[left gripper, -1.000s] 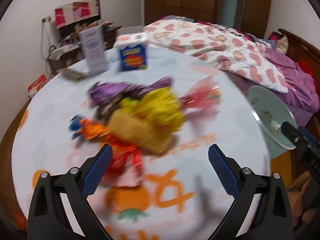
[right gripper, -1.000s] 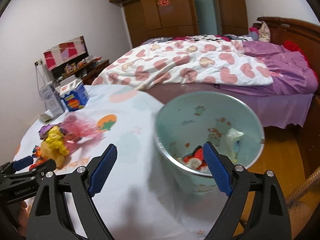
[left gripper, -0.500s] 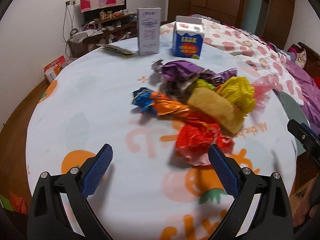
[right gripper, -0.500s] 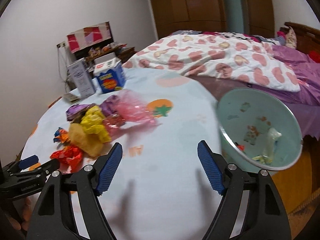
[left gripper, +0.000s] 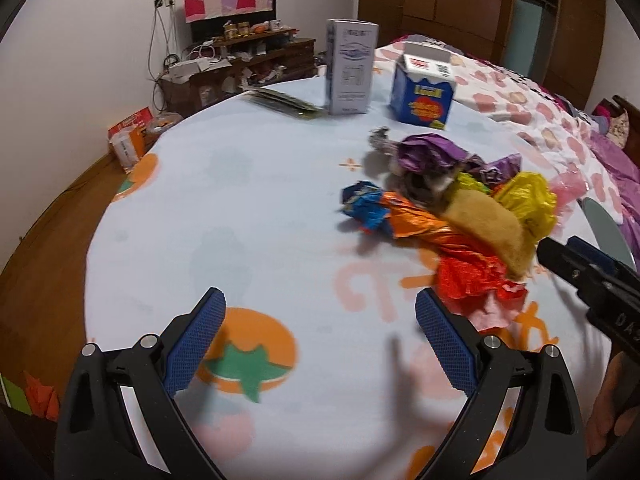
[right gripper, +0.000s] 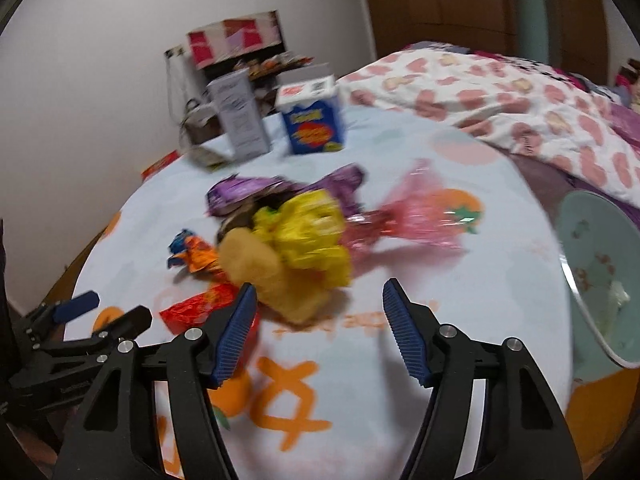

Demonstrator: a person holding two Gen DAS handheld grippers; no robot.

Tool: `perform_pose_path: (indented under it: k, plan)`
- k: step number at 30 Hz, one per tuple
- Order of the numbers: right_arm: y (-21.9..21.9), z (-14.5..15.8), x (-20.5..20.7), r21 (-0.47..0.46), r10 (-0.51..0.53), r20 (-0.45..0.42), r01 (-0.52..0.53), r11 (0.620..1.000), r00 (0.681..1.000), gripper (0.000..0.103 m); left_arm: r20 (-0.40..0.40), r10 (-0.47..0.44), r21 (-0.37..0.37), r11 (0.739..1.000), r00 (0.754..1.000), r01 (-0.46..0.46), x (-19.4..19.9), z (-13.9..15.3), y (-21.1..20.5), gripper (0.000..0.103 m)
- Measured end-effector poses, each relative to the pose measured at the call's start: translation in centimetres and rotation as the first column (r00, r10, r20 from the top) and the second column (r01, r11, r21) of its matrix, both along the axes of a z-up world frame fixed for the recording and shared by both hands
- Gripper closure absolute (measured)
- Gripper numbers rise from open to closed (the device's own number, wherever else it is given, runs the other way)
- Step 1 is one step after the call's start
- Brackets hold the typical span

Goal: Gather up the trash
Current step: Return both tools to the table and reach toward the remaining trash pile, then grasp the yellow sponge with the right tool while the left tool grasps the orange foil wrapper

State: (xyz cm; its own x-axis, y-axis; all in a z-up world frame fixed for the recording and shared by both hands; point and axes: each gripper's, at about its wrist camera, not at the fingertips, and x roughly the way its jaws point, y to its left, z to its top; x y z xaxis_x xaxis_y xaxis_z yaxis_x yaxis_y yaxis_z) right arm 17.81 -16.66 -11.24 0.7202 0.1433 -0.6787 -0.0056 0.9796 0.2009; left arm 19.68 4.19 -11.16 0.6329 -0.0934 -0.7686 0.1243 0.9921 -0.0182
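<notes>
Round desk (left gripper: 256, 184) under a pale cloth printed with orange fruit.

Left tool (left gripper: 320, 336): jaws wide, nothing between the blue pads; it hangs over the near part of the desk, above a printed orange. The red wrapper (left gripper: 472, 276) lies just beyond its right pad; contact cannot be told.

Trash heap, right of the desk's centre, running toward its right edge. In order from the left:
- blue-and-orange wrapper (left gripper: 384, 216), the left end of the heap
- purple wrapper (left gripper: 428, 152) on the far side
- tan lump (left gripper: 488, 220) in the middle, lying on the orange and red foil
- crumpled yellow wrapper (right gripper: 308, 232) against the tan lump
- pink cellophane (right gripper: 420, 212), nearest the right edge

Far edge of the desk: a white-grey carton (left gripper: 350, 68) upright, a blue carton (left gripper: 424, 88) upright just to its right, a flat dark packet (left gripper: 280, 102) to the left of both.

Right tool (right gripper: 316, 332): jaws have just been closing and stand at a middling width with nothing between them. It hovers just short of the tan lump and yellow wrapper; the left pad overlaps the red wrapper in the view.

Pale green bin (right gripper: 600, 264) sits off the desk's right edge, with some scraps inside. A bed (right gripper: 500, 92) with a heart-print quilt lies beyond.
</notes>
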Motion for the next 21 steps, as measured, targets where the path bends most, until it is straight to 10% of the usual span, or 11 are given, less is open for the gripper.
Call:
perform_pose_path:
  k: [15,21]
  plan:
    - [1.7,-2.2,4.5,0.066,0.101,-0.148,-0.093,0.994,0.984,0.038,-0.011,0.01,-0.012,1.0,1.0,-0.011,0.1,0.0,1.2,0.009]
    - [1.7,-1.9,4.0,0.094,0.154,-0.145,-0.142,0.985,0.977,0.076,-0.004,0.013,-0.01,1.0,1.0,-0.013,-0.1,0.4,0.9,0.009]
